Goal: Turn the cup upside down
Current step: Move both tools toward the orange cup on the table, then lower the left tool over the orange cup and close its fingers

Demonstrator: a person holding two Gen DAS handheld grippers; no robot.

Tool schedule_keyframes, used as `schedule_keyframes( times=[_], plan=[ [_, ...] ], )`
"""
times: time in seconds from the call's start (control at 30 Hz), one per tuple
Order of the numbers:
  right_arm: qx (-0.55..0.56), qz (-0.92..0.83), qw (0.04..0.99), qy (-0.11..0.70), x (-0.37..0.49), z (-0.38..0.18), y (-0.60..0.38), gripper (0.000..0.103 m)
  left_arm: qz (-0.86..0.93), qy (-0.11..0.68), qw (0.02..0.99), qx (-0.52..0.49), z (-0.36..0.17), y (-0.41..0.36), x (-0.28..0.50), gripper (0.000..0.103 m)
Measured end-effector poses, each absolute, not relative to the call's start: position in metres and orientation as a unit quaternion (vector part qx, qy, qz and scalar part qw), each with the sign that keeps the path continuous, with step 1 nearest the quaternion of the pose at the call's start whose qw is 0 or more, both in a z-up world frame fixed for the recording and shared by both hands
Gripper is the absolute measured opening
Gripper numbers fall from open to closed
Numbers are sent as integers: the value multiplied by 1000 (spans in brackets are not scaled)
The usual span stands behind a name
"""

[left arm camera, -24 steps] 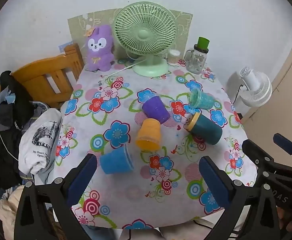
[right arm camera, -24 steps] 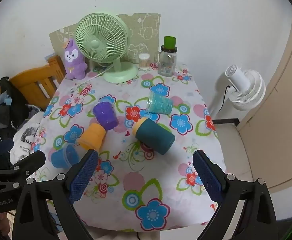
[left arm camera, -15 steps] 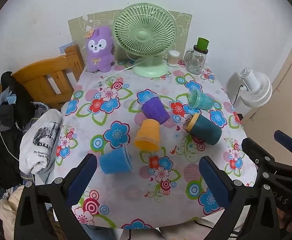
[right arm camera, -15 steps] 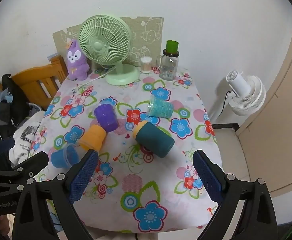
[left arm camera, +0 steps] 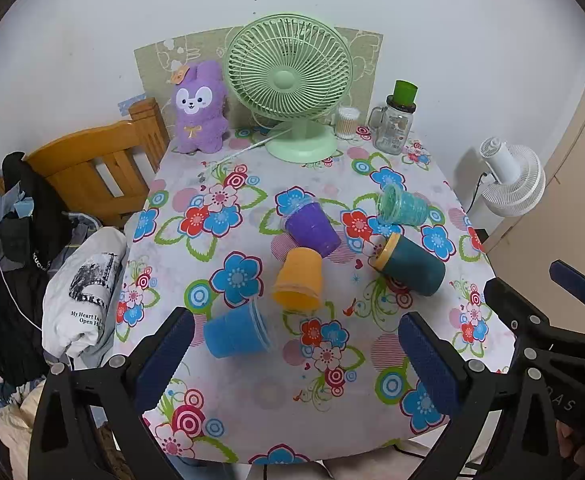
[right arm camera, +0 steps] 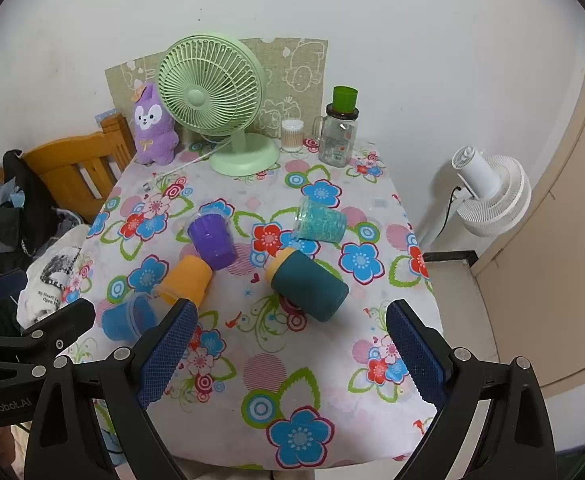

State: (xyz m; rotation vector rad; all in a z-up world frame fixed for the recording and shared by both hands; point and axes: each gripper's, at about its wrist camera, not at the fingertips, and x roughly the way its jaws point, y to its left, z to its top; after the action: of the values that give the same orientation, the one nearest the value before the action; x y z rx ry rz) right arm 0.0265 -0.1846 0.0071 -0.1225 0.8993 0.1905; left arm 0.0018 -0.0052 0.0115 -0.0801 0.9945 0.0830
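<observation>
Since before, you've pulled back slightly; both grippers, left (left arm camera: 292, 354) and right (right arm camera: 290, 352), stay spread wide, empty. Five cups lie tipped before the green fan (left arm camera: 290, 92): blue (left arm camera: 236, 334), orange (left arm camera: 297, 278), purple (left arm camera: 312, 228), teal (left arm camera: 402, 208), dark teal (left arm camera: 410, 264).

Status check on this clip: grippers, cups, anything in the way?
Left gripper and right gripper both open, empty, above the near table edge. Five plastic cups lie tipped over, none flipped; blue plastic cup nearest left gripper. No obstruction seen.

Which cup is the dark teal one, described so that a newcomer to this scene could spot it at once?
Start from the green desk fan at the back of the floral tablecloth and come forward past the cluster of small cups. The dark teal cup lies on its side towards the table's right edge. It is the largest and darkest, and the only one with a yellow rim.
</observation>
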Motion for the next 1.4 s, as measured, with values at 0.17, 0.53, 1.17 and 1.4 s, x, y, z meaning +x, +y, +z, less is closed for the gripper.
schedule_keyframes(
  times=[0.17,0.53,1.17,1.4],
  plan=[
    [-59,93,895,433,28,9,-181,97,40,477,877,-40,12,-5,2,103],
    [-53,87,894,436,31,10,-179,97,39,477,877,-37,12,-1,6,103],
    [-48,85,886,453,43,-1,-165,97,39,488,871,-36,0,19,16,103],
    [-45,84,881,464,52,-6,-157,97,36,501,864,-32,-7,25,25,103]
  ],
)
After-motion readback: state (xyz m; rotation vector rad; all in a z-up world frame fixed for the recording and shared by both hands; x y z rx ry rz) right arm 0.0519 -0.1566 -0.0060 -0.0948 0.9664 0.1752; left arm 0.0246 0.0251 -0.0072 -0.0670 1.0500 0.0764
